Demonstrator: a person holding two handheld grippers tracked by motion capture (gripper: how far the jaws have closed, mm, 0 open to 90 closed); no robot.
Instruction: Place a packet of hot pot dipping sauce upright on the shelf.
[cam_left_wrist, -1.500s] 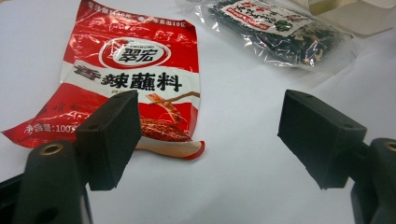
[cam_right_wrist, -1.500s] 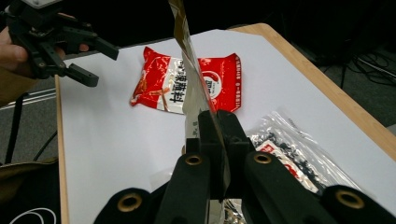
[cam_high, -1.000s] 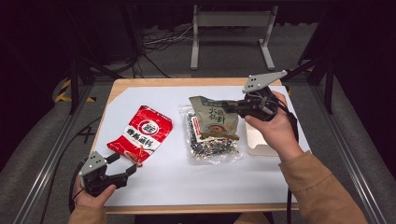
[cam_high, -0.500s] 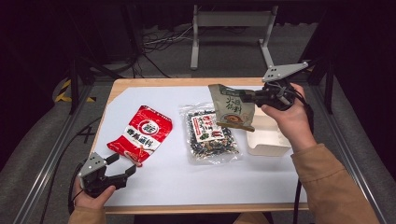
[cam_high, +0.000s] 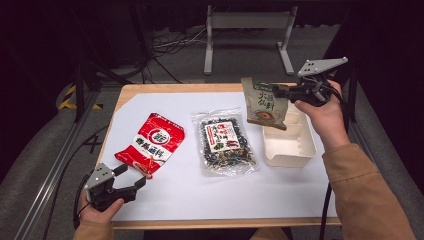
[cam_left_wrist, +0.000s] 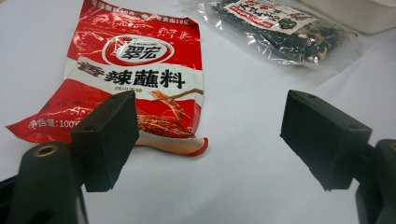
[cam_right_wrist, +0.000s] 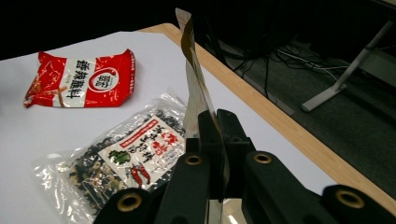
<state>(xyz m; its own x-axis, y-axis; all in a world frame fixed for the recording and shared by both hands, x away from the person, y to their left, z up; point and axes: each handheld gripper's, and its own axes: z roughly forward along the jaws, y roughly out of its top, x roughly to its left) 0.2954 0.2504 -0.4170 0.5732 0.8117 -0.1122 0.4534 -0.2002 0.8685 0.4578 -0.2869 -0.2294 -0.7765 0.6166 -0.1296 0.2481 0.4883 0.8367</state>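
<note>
My right gripper (cam_high: 286, 92) is shut on a green-and-tan sauce packet (cam_high: 264, 104), which hangs in the air over the far end of a white box (cam_high: 295, 150) at the table's right. In the right gripper view the packet (cam_right_wrist: 194, 77) rises edge-on from between the closed jaws. A red seasoning packet (cam_high: 153, 143) lies flat at the left, and a clear bag of dark dried food (cam_high: 226, 144) lies in the middle. My left gripper (cam_high: 134, 179) rests open near the front left corner, just short of the red packet's near corner (cam_left_wrist: 140, 79), with nothing between its pads.
The white sheet (cam_high: 175, 195) covers the wooden table (cam_high: 165, 89). Beyond the far edge are a metal stand (cam_high: 247, 30) and floor cables (cam_high: 170, 42). The person's brown sleeve (cam_high: 365, 190) runs along the right side.
My right gripper has carried the green-and-tan packet rightward and slightly up, from above the clear bag to over the white box. The left gripper has stayed put.
</note>
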